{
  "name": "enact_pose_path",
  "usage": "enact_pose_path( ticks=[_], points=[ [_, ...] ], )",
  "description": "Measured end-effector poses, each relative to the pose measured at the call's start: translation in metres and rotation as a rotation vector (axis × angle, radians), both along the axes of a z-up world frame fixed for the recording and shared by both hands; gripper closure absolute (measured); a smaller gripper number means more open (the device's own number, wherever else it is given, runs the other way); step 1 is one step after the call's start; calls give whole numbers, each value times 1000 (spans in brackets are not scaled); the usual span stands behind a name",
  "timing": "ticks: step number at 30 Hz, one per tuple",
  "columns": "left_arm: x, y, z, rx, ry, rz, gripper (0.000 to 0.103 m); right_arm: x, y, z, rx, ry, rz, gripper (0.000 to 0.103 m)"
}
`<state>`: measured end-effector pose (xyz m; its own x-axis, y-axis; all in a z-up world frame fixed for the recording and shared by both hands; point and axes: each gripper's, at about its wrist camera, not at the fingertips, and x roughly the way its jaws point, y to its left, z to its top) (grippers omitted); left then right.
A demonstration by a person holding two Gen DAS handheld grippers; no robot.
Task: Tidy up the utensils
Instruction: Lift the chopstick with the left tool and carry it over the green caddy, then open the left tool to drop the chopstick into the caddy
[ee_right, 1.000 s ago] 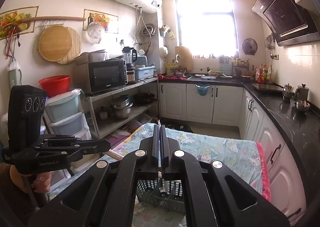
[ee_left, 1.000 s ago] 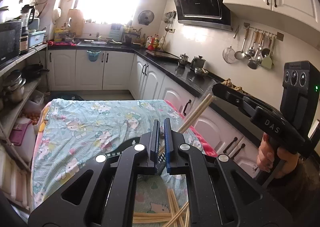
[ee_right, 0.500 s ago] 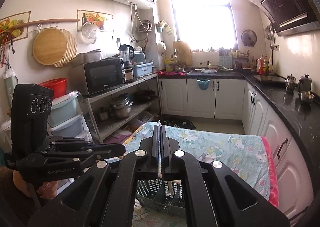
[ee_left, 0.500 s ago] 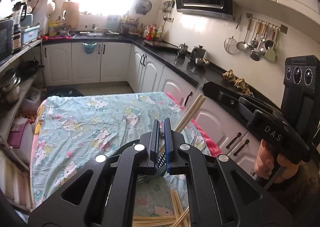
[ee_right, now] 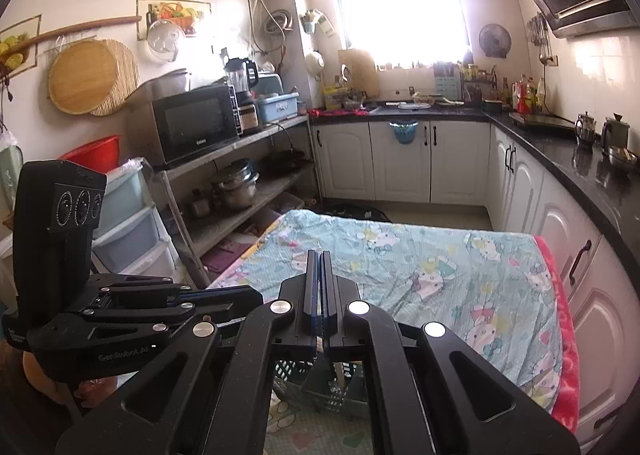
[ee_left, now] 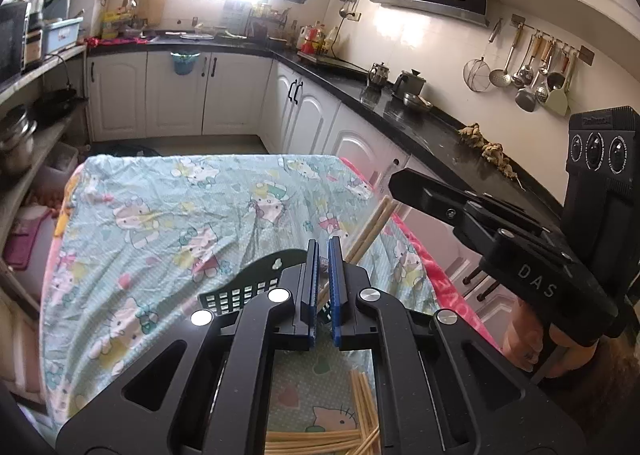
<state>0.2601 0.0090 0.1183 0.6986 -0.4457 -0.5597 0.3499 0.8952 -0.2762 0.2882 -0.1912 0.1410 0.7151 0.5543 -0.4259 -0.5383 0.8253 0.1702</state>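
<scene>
My right gripper (ee_right: 320,255) is shut on a pair of wooden chopsticks (ee_left: 372,227). In the left wrist view it (ee_left: 396,183) reaches in from the right, and the chopsticks slant down from its tip toward a dark green slotted basket (ee_left: 248,287) on the table. My left gripper (ee_left: 323,245) is shut above the basket, its blue pads a sliver apart, and the chopsticks' lower ends pass under its fingers. I cannot tell whether they touch the pads. In the right wrist view the left gripper (ee_right: 256,295) lies at the left and the basket (ee_right: 332,383) sits below.
A table under a cartoon-print cloth (ee_left: 160,215) fills the middle. Several loose chopsticks (ee_left: 320,439) lie at its near edge. White cabinets and a black counter (ee_left: 420,123) run along the right, shelves with pots (ee_right: 236,187) along the left. A hand (ee_left: 524,339) grips the right handle.
Both grippers have sunk toward the table and tipped further down, so the cloth and basket look closer. The chopsticks stay in the right gripper; neither gripper's jaws moved.
</scene>
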Motion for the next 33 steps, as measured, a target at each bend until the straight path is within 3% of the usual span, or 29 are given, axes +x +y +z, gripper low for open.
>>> enact_pose_path(
  ticks=[7, 8, 9, 10, 11, 16, 26, 33],
  points=[
    [3, 3, -17, -35, 13, 23, 100, 9, 3, -21, -25, 53, -5, 101],
    [3, 4, -19, -37, 14, 30, 97, 10, 3, -23, -26, 60, -7, 95],
    [3, 5, -21, -40, 14, 37, 86, 10, 2, -26, -25, 67, -7, 89],
    [2, 7, -21, -41, 13, 42, 78, 10, 1, -28, -24, 71, -15, 73],
    [1, 9, -21, -45, 4, 54, 62, 9, -1, -29, -25, 70, -27, 66],
    [-14, 19, -12, -71, -58, 80, 50, 5, -10, -31, -19, 65, -41, 64],
    [-54, 37, 5, -36, -175, 199, 11, -25, -28, -23, -27, -23, -71, 42],
    [-95, 51, -3, -13, -205, 298, 11, -52, -34, -27, -49, -71, -70, 36]
  ],
)
